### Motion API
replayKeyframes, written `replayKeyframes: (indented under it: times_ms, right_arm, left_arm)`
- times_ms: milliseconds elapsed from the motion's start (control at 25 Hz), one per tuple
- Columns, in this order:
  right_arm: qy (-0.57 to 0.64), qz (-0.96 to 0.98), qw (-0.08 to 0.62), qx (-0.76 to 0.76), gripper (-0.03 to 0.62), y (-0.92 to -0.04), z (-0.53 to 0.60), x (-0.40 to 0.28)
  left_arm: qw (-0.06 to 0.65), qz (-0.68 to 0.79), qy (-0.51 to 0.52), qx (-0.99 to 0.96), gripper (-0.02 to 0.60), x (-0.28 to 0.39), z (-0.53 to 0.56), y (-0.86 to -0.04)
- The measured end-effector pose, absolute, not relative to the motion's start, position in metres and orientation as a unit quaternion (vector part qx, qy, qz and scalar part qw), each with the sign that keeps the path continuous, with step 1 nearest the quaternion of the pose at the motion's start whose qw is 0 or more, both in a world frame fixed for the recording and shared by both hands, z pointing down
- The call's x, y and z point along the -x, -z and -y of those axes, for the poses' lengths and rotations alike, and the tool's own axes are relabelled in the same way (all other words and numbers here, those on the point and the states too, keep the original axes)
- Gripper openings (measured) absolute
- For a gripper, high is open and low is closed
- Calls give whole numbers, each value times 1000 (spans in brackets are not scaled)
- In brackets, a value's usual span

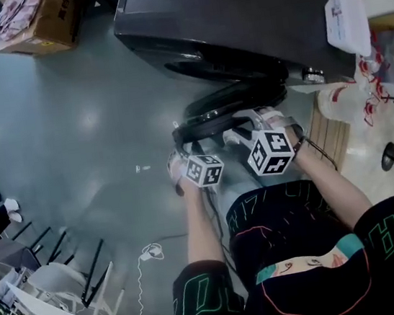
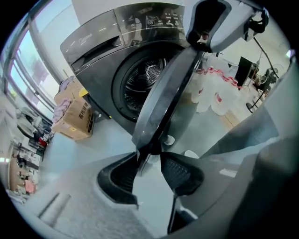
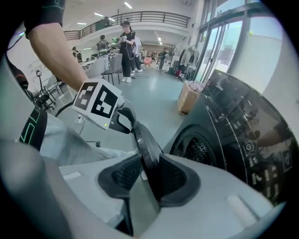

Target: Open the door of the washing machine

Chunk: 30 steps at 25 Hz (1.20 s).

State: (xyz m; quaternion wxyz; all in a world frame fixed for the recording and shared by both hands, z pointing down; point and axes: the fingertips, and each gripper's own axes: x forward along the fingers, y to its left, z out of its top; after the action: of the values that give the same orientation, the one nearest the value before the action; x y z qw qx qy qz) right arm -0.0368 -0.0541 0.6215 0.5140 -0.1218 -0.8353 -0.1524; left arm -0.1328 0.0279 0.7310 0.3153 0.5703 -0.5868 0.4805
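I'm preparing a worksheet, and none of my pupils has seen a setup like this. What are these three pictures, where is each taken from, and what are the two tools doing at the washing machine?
There is no robot here: a person holds a two-jaw gripper in each hand. The head view comes from a camera on the person's head, looking steeply down at a dark washing machine on a grey floor, with a cardboard box near it. The other two views come from a camera riding on each gripper, looking along its jaws. The round door stands swung out, so the drum shows. The left gripper and the right gripper are both closed on the door's rim.
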Motion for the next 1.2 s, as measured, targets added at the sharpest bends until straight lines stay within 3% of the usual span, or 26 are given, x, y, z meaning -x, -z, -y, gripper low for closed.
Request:
replayKeyframes:
  times_ms: [720, 960, 1200]
  right_arm:
    - [225, 811, 489, 230, 133, -626, 3, -31]
    - [258, 788, 484, 279, 138, -625, -13, -70]
    - [305, 738, 498, 339, 146, -628, -30, -124]
  left_arm:
    - [399, 657, -429, -474, 158, 33, -105, -737]
    - [410, 701, -388, -435, 156, -26, -131, -735]
    - [468, 702, -346, -410, 135, -111, -155, -737]
